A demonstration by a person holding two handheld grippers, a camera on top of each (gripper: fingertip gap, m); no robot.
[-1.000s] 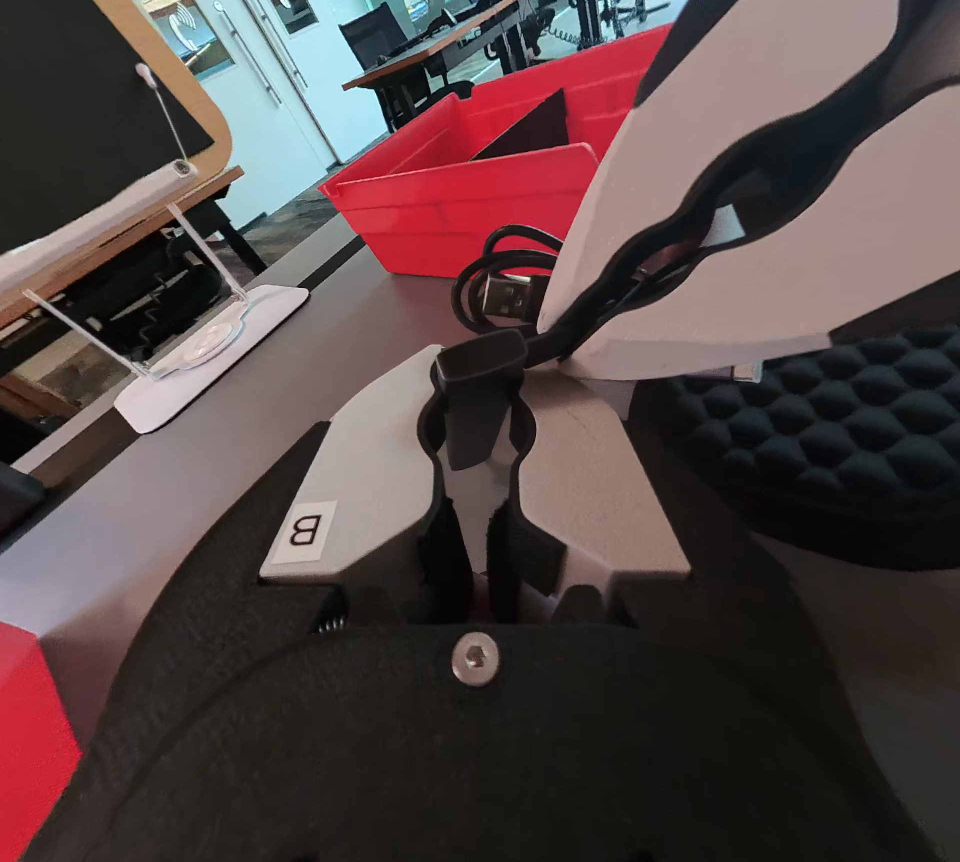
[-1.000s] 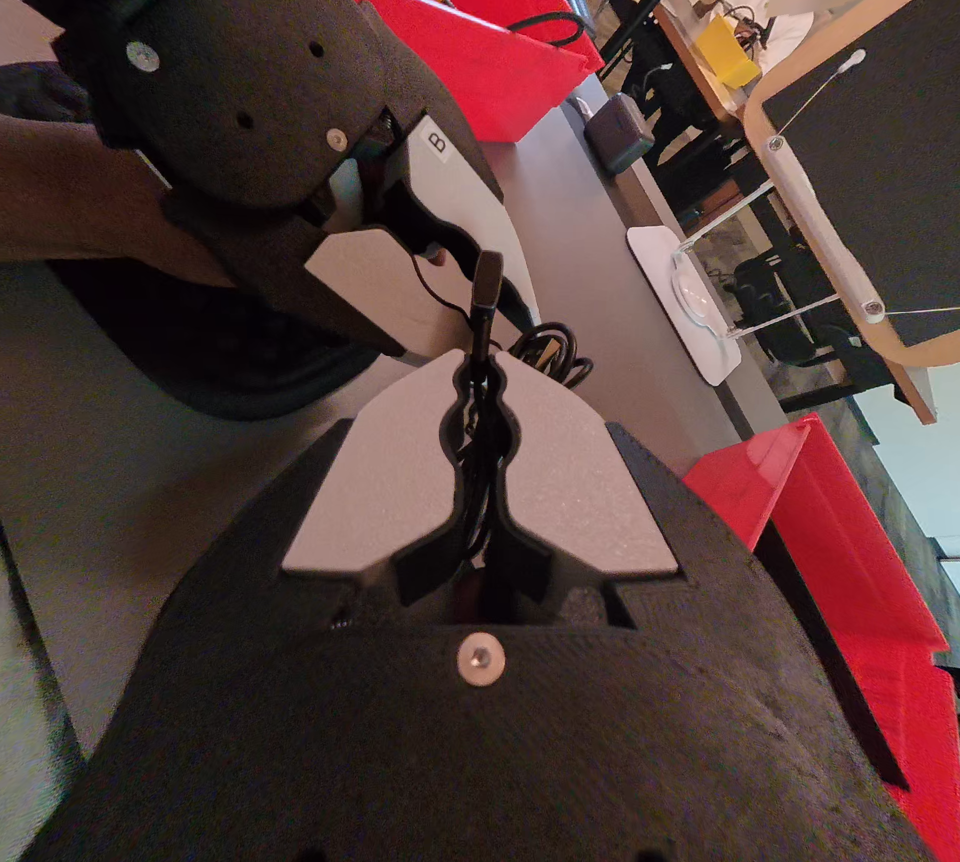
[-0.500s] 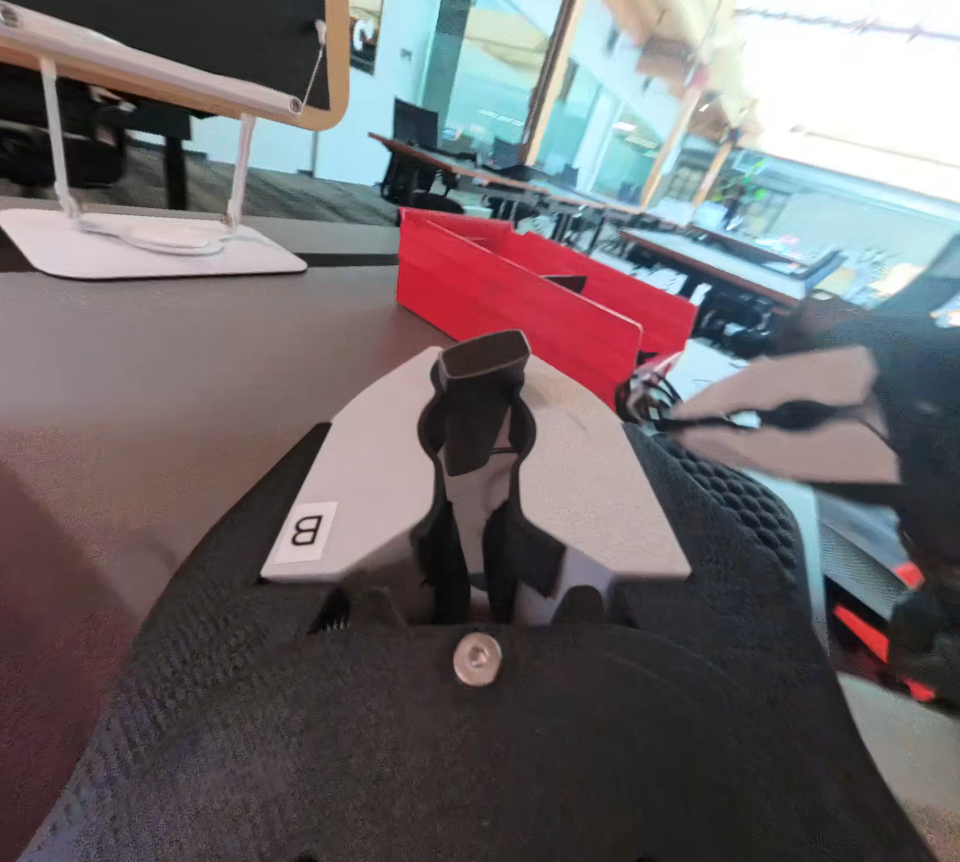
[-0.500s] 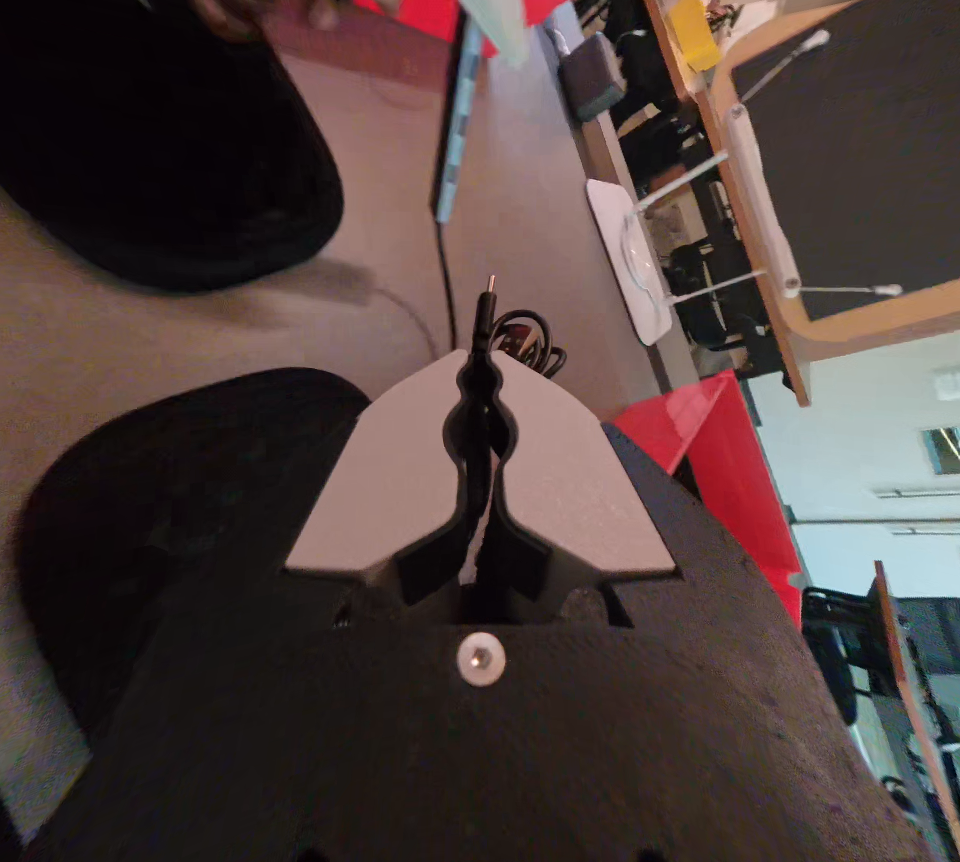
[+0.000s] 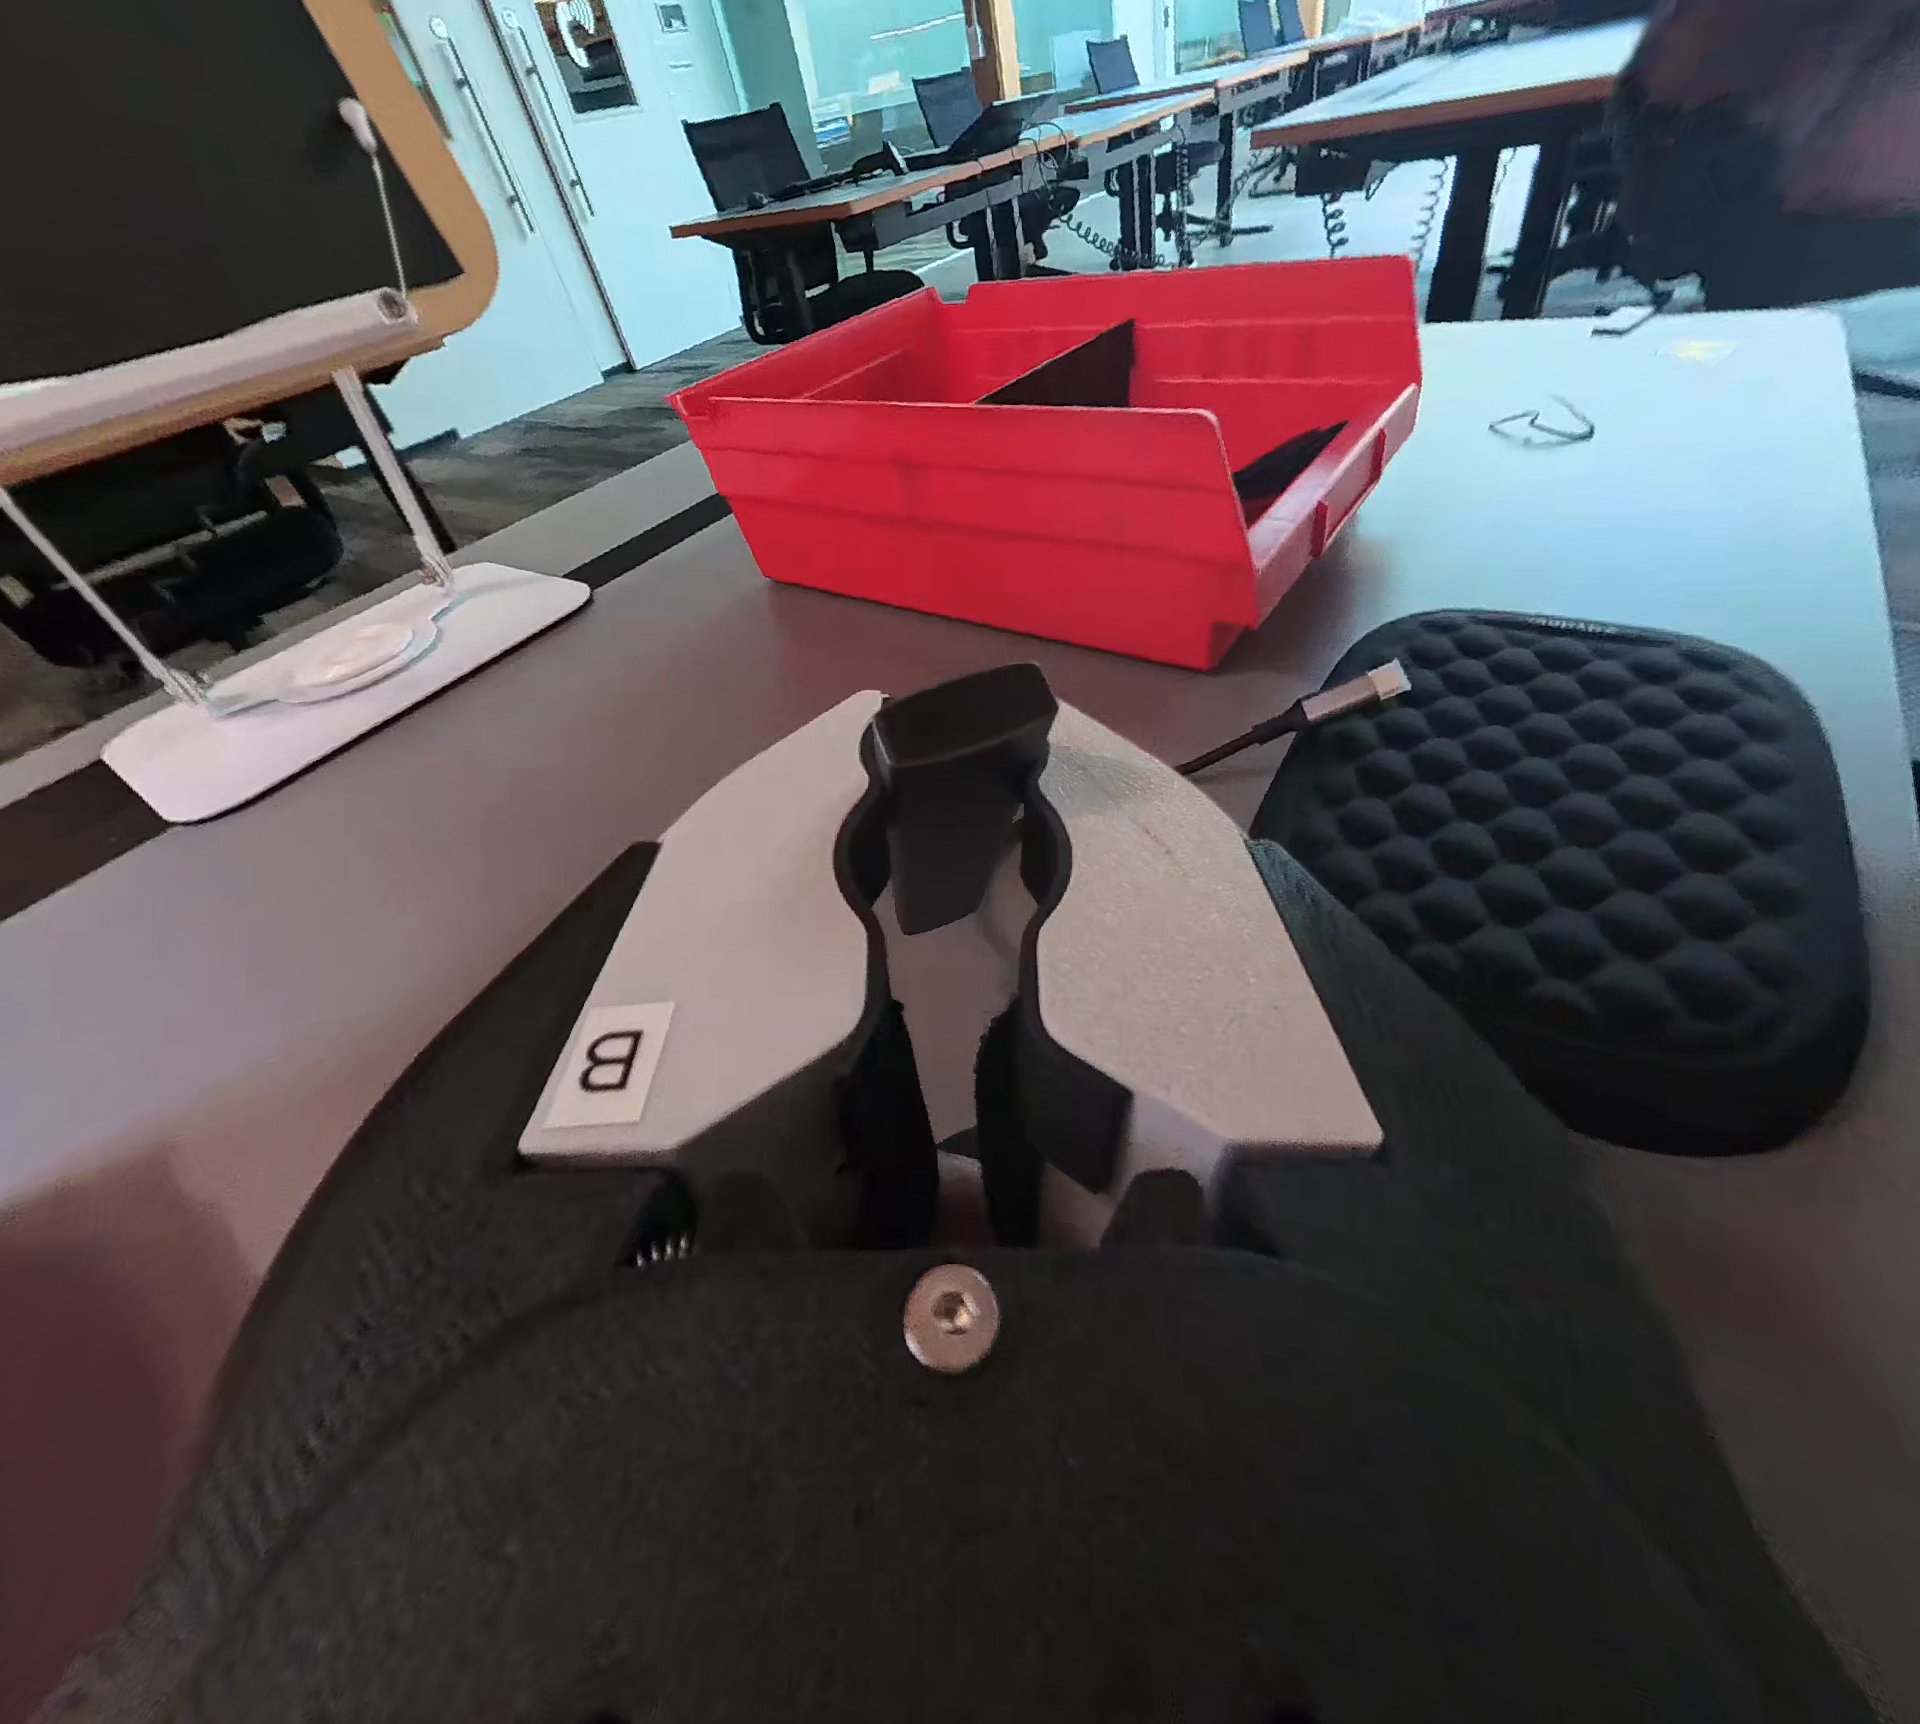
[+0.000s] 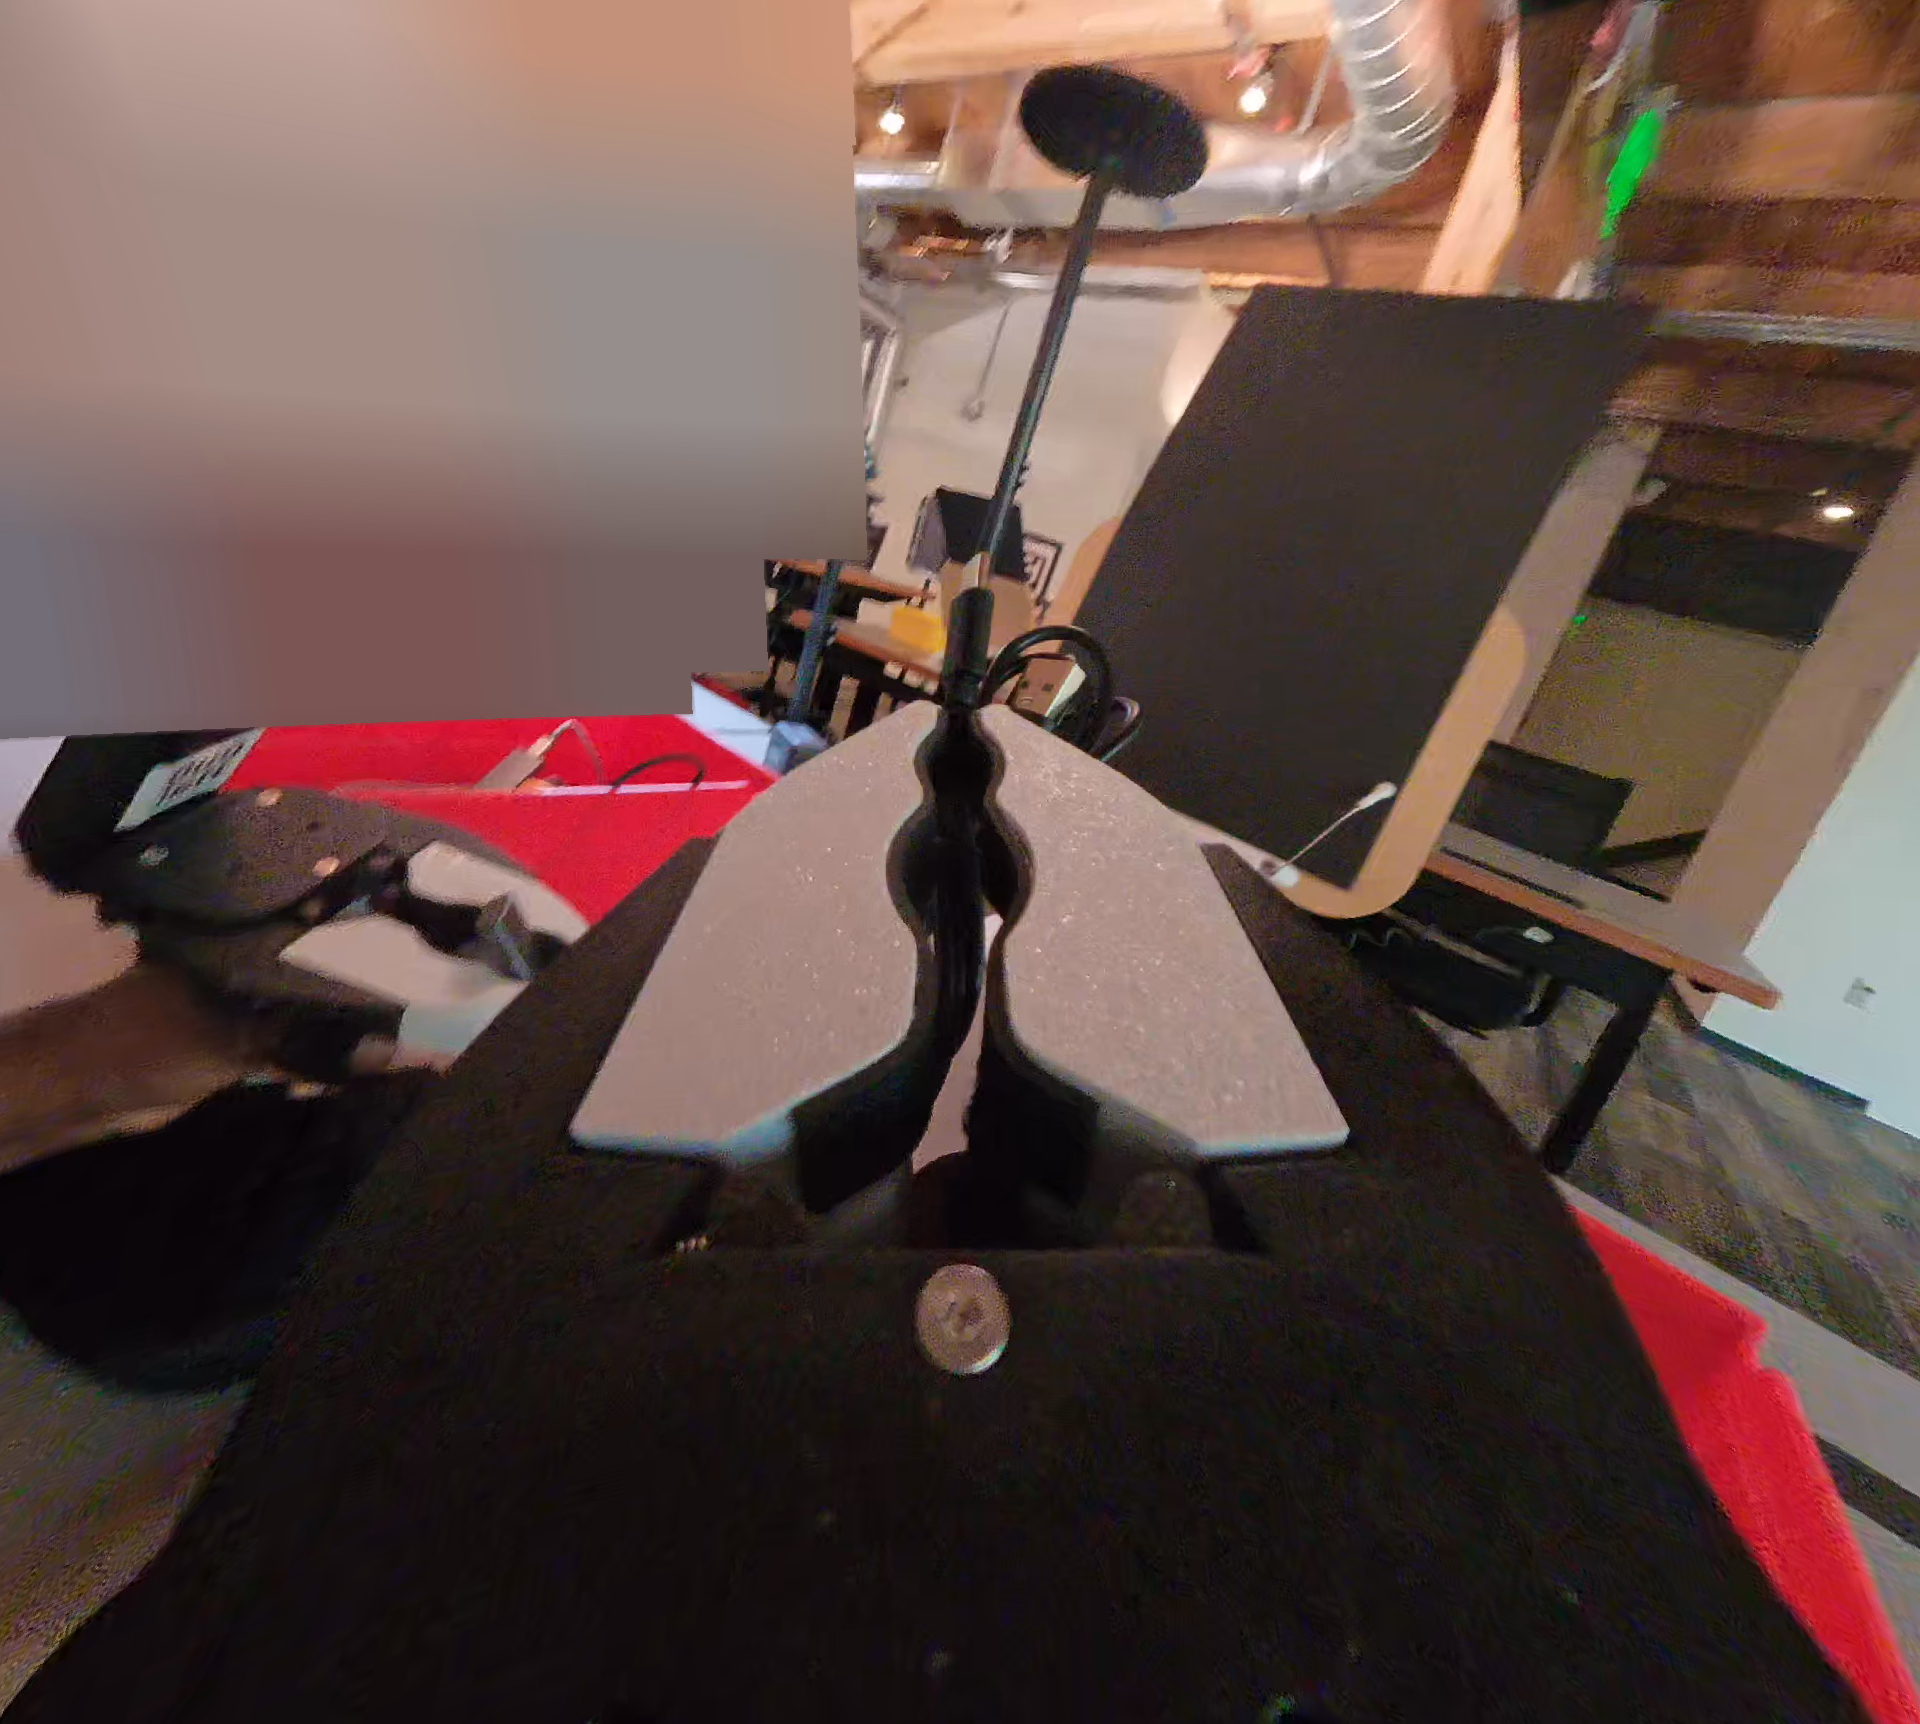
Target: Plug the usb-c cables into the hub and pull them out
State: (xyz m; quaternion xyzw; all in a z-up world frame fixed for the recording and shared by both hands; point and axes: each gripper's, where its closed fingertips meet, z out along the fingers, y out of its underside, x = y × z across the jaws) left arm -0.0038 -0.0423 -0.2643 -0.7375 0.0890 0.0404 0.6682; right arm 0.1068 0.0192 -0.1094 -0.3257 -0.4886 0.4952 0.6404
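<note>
1. Both pairs of jaws are closed on something. My left gripper (image 5: 961, 734) clamps a small black hub (image 5: 961, 781), whose blunt end sticks out past the tips with no cable in it. My right gripper (image 6: 961, 718) pinches a thin black cable (image 6: 966, 646) just behind its plug, which points up and away from the desk.
2. The rest of that black cable hangs as a small coil (image 6: 1060, 687) beyond the right tips, lifted with the gripper.
3. A second cable with a silver plug (image 5: 1351, 698) lies loose on the desk (image 5: 312, 895), its tip touching the edge of the black cushioned pad (image 5: 1558, 864).
4. A red bin (image 5: 987, 511) stands behind the pad. A white stand (image 5: 343, 677) carrying a dark board sits at the far left.
5. In the right wrist view the left gripper (image 6: 499, 936) shows low at the left, well apart from the raised plug, and blurred.
6. Step in hand, as I judge it: the black cable is free of the hub, so one pull-out looks complete.
7. Next move, in my estimate: either set the black cable down and fetch the silver-tipped one, or bring plug and hub together again. Either way the plug must line up squarely with the port before any push.
</note>
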